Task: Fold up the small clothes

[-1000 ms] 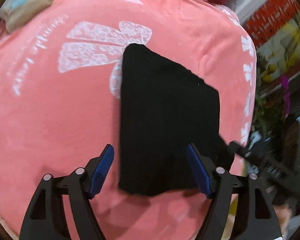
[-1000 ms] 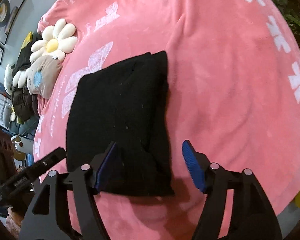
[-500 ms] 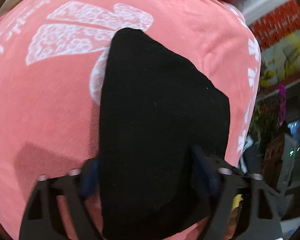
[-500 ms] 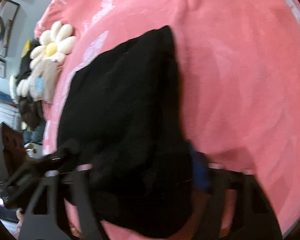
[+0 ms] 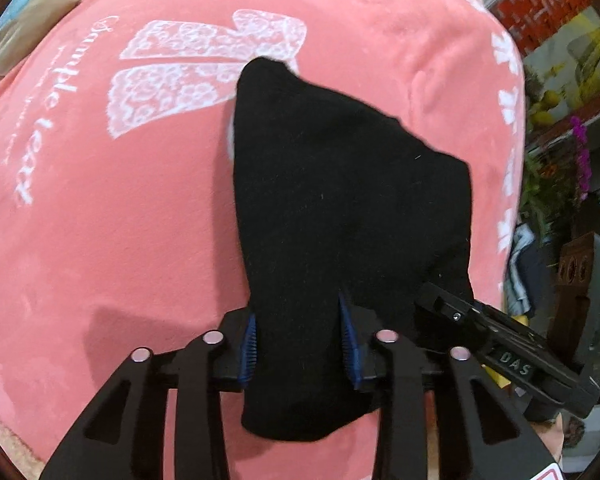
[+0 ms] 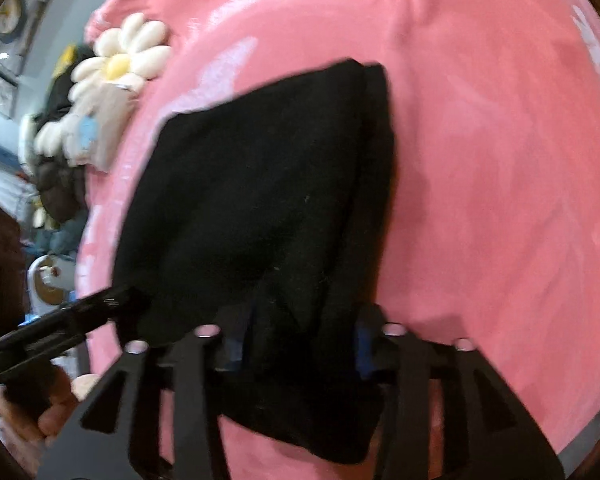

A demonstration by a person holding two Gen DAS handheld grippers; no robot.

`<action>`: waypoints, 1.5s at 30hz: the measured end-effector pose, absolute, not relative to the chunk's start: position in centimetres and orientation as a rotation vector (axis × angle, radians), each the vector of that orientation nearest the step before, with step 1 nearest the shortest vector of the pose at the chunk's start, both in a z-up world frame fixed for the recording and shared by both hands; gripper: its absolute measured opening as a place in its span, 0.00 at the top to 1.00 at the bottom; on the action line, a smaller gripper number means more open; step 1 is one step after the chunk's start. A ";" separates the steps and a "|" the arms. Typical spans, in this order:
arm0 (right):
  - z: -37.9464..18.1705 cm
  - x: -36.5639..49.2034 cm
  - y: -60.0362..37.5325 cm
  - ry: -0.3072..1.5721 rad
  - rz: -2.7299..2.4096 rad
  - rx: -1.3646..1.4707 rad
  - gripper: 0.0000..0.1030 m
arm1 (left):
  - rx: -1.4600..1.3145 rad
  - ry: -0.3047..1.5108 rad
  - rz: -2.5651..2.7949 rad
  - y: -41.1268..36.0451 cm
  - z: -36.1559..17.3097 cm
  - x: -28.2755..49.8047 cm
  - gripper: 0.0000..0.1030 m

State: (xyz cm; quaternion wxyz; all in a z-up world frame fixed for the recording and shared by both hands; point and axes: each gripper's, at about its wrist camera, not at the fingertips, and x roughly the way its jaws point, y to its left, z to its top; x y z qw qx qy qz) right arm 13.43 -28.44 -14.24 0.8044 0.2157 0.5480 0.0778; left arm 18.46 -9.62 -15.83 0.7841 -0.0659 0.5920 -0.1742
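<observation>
Black garment (image 5: 340, 208) lies on the pink blanket (image 5: 100, 220), near edge between both jaws: left gripper (image 5: 298, 340) closing on it, right gripper (image 6: 300, 340) loosening. Grip both corners evenly before you lift.

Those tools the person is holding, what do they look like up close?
Each tool, the left tool and the right tool, is matte black with two fingers built from triangular cut-out struts joined by silver rivets. The inner faces carry ribbed blue pads. The right tool's body, seen from the left wrist camera, bears white letters "DAS". No cables or sleeves show.
</observation>
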 end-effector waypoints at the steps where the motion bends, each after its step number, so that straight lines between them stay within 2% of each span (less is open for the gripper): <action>1: -14.5 13.3 -28.7 1.167 0.149 0.474 0.45 | -0.120 1.267 -0.361 -9.8 -15.9 18.3 0.57; 2: -14.6 13.3 -29.0 1.160 0.131 0.484 0.39 | -0.095 1.257 -0.345 -9.9 -16.0 18.2 0.54; 5: -14.3 13.5 -29.1 1.157 0.120 0.481 0.35 | -0.066 1.244 -0.334 -10.4 -16.1 18.2 0.49; 11: -13.9 15.2 -28.7 1.136 0.138 0.470 0.34 | -0.057 1.246 -0.319 -11.1 -16.4 18.9 0.43; 14: -13.0 16.7 -29.3 1.101 0.134 0.457 0.28 | -0.051 1.243 -0.318 -11.4 -16.5 19.0 0.42; 19: -11.8 19.5 -30.1 1.048 0.137 0.478 0.28 | -0.056 1.247 -0.315 -11.5 -16.8 19.3 0.40; 20: -12.1 20.1 -30.0 1.060 0.157 0.488 0.35 | -0.058 1.246 -0.314 -11.4 -16.8 19.3 0.39; 21: -12.9 21.1 -29.6 1.097 0.184 0.490 0.68 | -0.062 1.246 -0.312 -11.4 -16.8 19.2 0.39; 22: -13.1 21.5 -29.4 1.119 0.176 0.470 0.82 | -0.066 1.245 -0.312 -11.4 -16.8 19.2 0.39; 23: -12.8 21.7 -29.3 1.110 0.180 0.456 0.88 | -0.077 1.243 -0.311 -11.2 -16.8 19.2 0.39; 24: -11.5 21.8 -29.1 1.071 0.195 0.435 0.91 | -0.088 1.240 -0.314 -11.1 -16.6 19.1 0.39; 26: -8.0 21.9 -28.4 0.975 0.219 0.361 0.95 | -0.122 1.224 -0.316 -10.6 -16.0 19.0 0.39; 28: -6.7 23.0 -28.5 0.925 0.220 0.321 0.94 | -0.168 1.195 -0.317 -10.0 -15.5 18.9 0.37; 30: -10.0 24.8 -29.0 1.052 0.164 0.266 0.86 | -0.198 1.188 -0.315 -9.9 -15.7 19.2 0.34; 31: -11.8 25.0 -29.6 1.123 0.105 0.270 0.86 | -0.208 1.198 -0.315 -10.0 -15.9 19.3 0.34; 32: -12.4 24.4 -30.5 1.139 0.103 0.336 0.86 | -0.223 1.212 -0.317 -10.0 -16.0 19.5 0.34; 33: -12.3 23.4 -31.1 1.122 0.123 0.399 0.80 | -0.259 1.230 -0.329 -9.8 -16.1 19.6 0.34; 34: -11.9 22.0 -31.6 1.100 0.131 0.442 0.69 | -0.286 1.231 -0.345 -9.6 -16.0 19.5 0.32; 35: -11.5 20.8 -31.8 1.086 0.116 0.452 0.35 | -0.317 1.228 -0.355 -9.2 -16.0 19.5 0.29; 36: -11.1 18.8 -32.0 1.058 0.092 0.453 0.19 | -0.344 1.227 -0.361 -8.7 -16.1 19.5 0.28; 41: -14.1 15.1 -30.7 1.162 0.163 0.525 0.19 | -0.459 1.317 -0.370 -7.7 -19.2 19.7 0.25; 42: -15.5 14.7 -30.1 1.196 0.171 0.546 0.20 | -0.486 1.312 -0.371 -7.5 -19.5 19.6 0.24; 43: -16.0 14.4 -29.9 1.208 0.173 0.561 0.20 | -0.515 1.287 -0.386 -7.3 -19.5 19.4 0.19; 45: -17.0 14.2 -29.3 1.188 0.165 0.585 0.19 | -0.514 1.264 -0.415 -7.5 -19.6 19.2 0.19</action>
